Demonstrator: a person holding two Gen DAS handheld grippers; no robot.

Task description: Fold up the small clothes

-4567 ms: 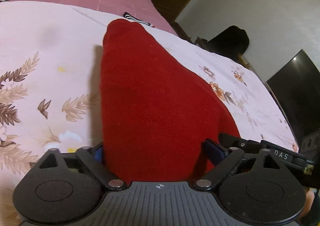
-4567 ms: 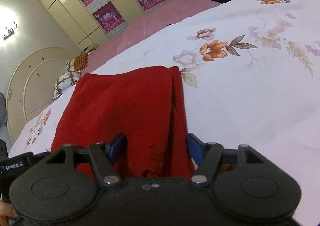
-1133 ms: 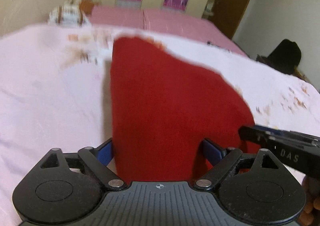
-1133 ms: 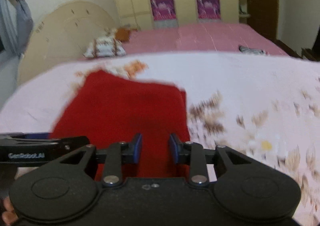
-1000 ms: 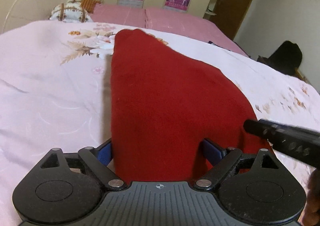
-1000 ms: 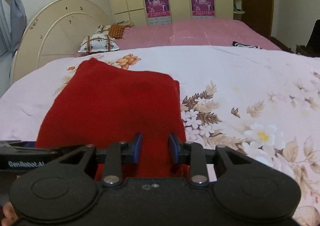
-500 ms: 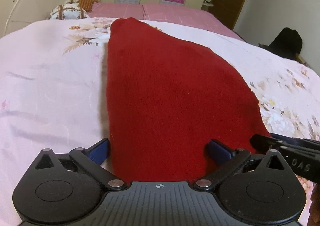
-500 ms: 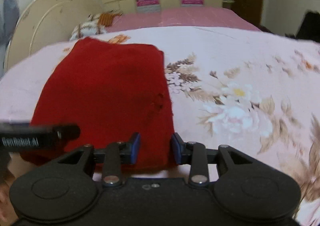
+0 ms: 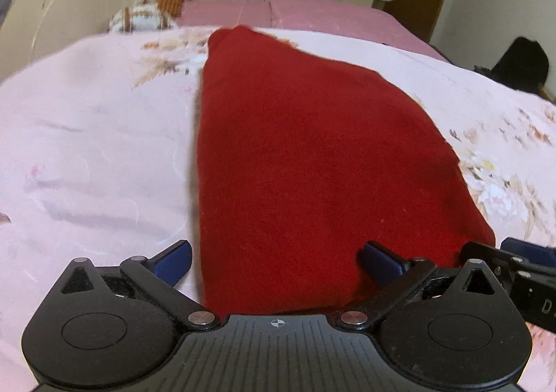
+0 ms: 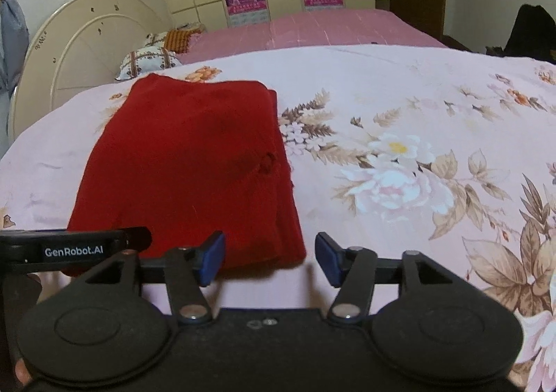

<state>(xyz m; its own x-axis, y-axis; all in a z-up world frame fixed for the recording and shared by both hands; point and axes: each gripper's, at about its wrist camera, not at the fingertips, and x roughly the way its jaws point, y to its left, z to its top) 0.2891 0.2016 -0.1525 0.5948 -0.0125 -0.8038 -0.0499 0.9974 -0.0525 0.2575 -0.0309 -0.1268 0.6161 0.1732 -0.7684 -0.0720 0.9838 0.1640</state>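
Red folded garment (image 9: 312, 162) lay flat on the flowered bedspread (image 10: 417, 155). Left tool (image 9: 276, 261) gaped wide; right tool (image 10: 269, 258) had just been opening, empty. Snagged fabric could undo the fold.

The right gripper (image 10: 269, 258) let go: its fingers have just been opening, and the red cloth (image 10: 194, 169) now lies just past them. The left gripper (image 9: 276, 263) opened wider too, cloth lying loose between its fingers.

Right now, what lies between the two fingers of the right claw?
Right wrist view: the red cloth's near corner and bare flowered bedsheet; the right claw grips nothing.
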